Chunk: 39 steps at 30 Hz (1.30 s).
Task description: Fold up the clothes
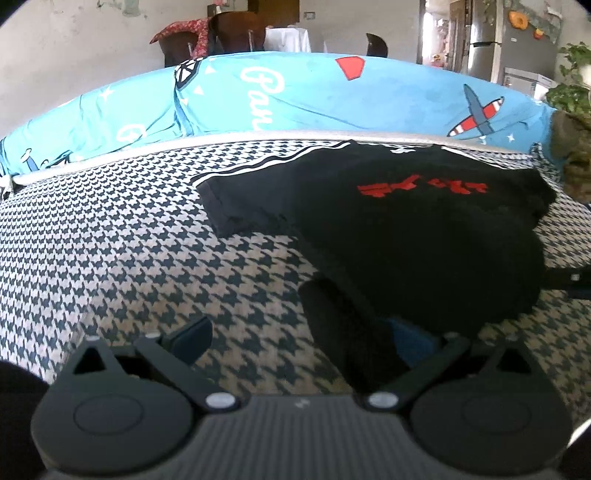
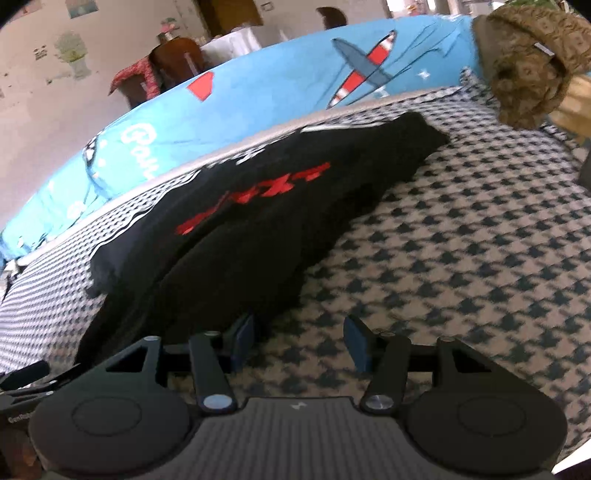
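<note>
A black T-shirt with a red print lies spread on the houndstooth cloth, its collar towards the far edge. In the left wrist view my left gripper is open wide at the shirt's near left corner. A dark fold of the hem sits between the fingers and covers part of the right blue pad. In the right wrist view the T-shirt runs away to the left. My right gripper is open at its near right hem, the left pad touching the fabric edge, with only checked cloth between the fingers.
A blue aeroplane-print cover rises behind the surface's far edge. A brown patterned cloth bundle sits at the far right corner. Houndstooth cloth stretches to the right of the shirt. Chairs and a fridge stand beyond.
</note>
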Each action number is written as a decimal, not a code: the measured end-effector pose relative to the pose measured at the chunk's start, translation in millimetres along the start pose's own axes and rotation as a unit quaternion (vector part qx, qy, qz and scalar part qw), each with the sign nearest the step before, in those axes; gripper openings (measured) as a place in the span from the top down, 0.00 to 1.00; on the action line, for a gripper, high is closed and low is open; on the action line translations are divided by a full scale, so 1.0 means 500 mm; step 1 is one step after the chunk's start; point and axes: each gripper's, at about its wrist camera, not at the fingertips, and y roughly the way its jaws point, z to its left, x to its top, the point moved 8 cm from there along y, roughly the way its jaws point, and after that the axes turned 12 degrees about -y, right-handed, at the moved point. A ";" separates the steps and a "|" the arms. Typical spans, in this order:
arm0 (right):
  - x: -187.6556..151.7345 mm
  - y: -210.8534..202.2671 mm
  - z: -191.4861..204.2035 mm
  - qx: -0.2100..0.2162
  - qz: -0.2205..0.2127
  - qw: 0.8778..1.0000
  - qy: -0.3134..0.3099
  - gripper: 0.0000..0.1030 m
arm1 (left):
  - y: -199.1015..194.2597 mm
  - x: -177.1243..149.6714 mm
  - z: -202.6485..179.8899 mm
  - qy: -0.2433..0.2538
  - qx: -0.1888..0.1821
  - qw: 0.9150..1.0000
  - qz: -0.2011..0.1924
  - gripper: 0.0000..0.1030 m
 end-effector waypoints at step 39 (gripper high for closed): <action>0.143 0.046 0.090 0.078 -0.105 0.991 -0.029 0.92 | 0.066 0.064 -0.079 0.068 -0.009 0.997 -0.033 0.00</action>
